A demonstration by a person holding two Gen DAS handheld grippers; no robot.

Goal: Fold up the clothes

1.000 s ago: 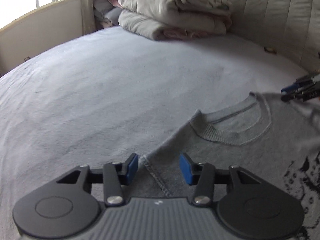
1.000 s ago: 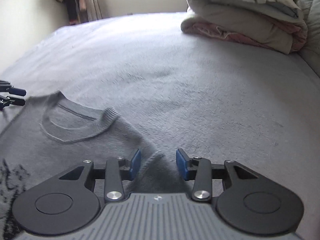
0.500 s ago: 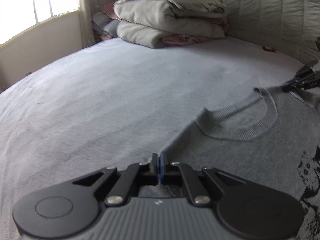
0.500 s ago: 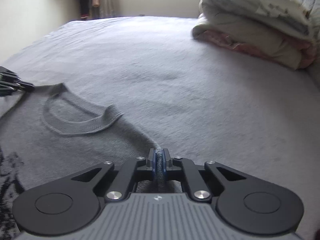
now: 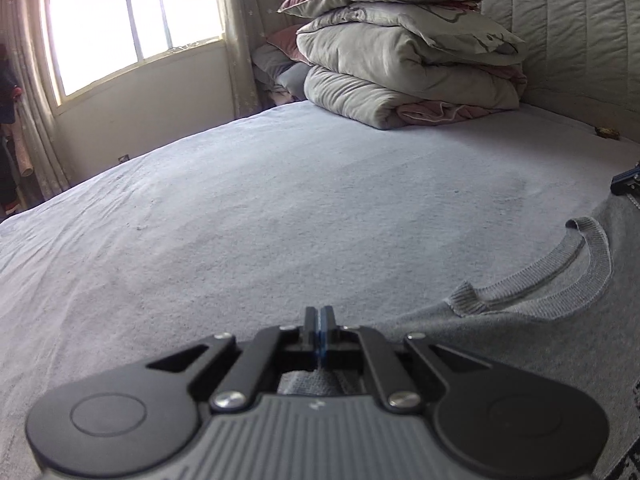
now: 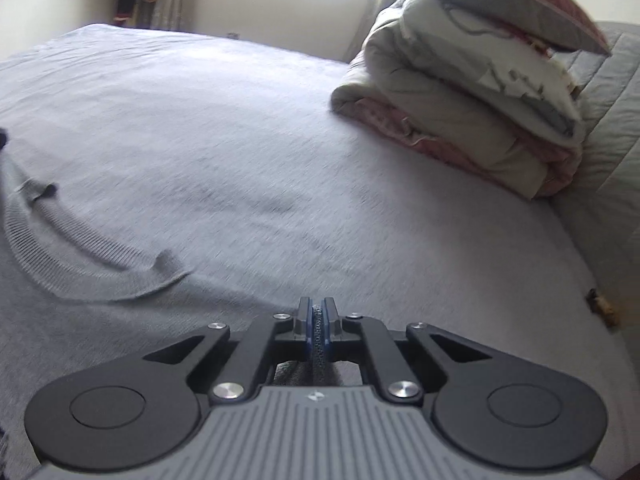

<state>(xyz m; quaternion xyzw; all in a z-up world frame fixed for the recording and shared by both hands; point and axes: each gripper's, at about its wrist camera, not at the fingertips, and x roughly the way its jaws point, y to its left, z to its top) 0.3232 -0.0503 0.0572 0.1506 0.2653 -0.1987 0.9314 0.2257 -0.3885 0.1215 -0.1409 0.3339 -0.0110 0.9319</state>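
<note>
A grey knit sweater [image 5: 520,320] with a ribbed round collar [image 5: 592,264] lies on the bed, its front up and a dark print at its lower edge. My left gripper [image 5: 319,320] is shut on the sweater's shoulder edge. My right gripper [image 6: 318,316] is shut on the other shoulder edge, with grey fabric pinched between its blue pads. The sweater also shows in the right wrist view [image 6: 80,300], with its collar [image 6: 72,248] to the left. The right gripper's tip shows at the far right of the left wrist view [image 5: 626,182].
The bed [image 5: 240,220] has a pale grey cover. A stack of folded duvets and pillows [image 5: 408,60] sits at the head, also in the right wrist view [image 6: 472,100]. A quilted headboard [image 5: 580,40] stands behind. A window [image 5: 132,20] and a wall lie beyond the bed.
Both grippers were open over the sweater's shoulders, then closed on the fabric. Since then both have lifted and tilted up, so the views show more of the room.
</note>
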